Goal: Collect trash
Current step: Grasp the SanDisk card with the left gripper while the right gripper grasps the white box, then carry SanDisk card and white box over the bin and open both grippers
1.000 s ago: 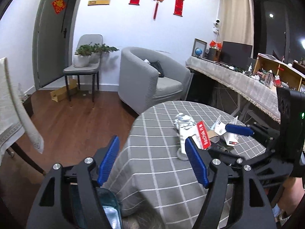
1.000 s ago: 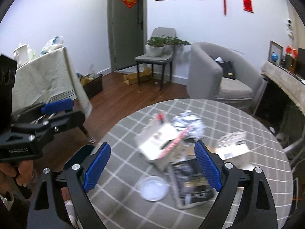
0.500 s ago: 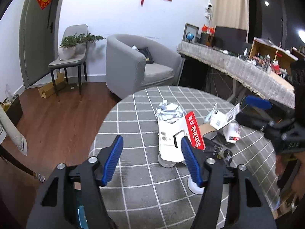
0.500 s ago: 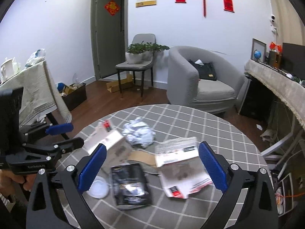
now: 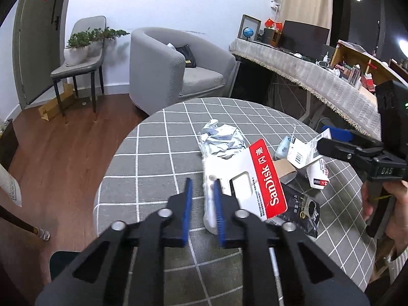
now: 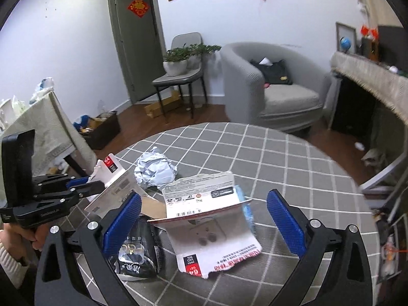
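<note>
2 grippers: left gripper (image 5: pixel 202 191), jaws just closing, pinches the white-and-red SanDisk card package (image 5: pixel 244 178) on the checked round table (image 5: pixel 153 158); right gripper (image 6: pixel 204 216) spread wide over torn packaging (image 6: pixel 211 219).

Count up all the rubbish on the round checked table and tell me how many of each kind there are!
Memory card packs: 2
Crumpled paper ball: 1
Black packet: 1
Brown cardboard piece: 1
Light blue thing, mostly hidden, kind unclear: 1
Total: 6 pieces in view
</note>
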